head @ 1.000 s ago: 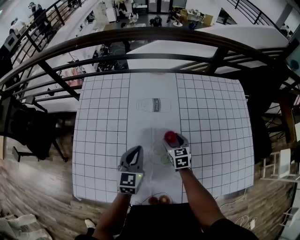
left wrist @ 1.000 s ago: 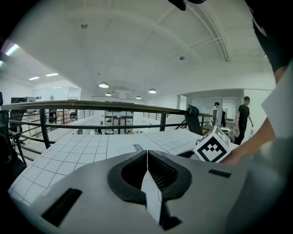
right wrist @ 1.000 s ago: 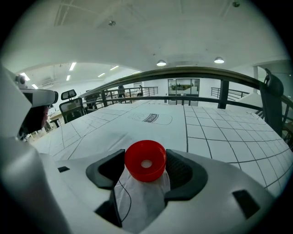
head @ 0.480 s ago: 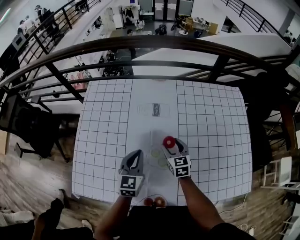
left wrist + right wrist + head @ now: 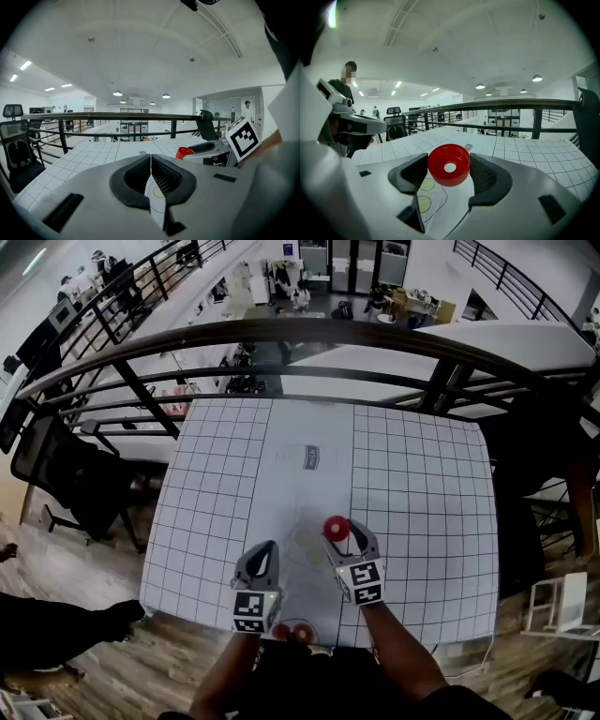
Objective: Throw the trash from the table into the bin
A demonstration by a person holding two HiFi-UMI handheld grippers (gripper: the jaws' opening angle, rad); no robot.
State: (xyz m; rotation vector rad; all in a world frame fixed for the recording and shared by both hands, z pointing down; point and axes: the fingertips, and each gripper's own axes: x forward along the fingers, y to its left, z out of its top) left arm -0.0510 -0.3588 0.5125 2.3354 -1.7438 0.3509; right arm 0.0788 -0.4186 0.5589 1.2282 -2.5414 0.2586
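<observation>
Right gripper (image 5: 345, 532) fingers grasp the red bottle cap (image 5: 449, 165) by its sides, held above the gridded worktop (image 5: 422, 502) at lower centre of the head view, probably to carry it to a bin that no view shows. Left gripper (image 5: 264, 551), just left of it, has fingers clenched on nothing. Only the right gripper view shows the cap's hollow face and side grip; the head view gives just a red dot.

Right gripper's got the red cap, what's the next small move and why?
Probably draw the right gripper back past the near edge of the table before opening. Its jaws clamp the red cap above the table, and the dark shape below that edge may be the bin, though I can't tell.
</observation>
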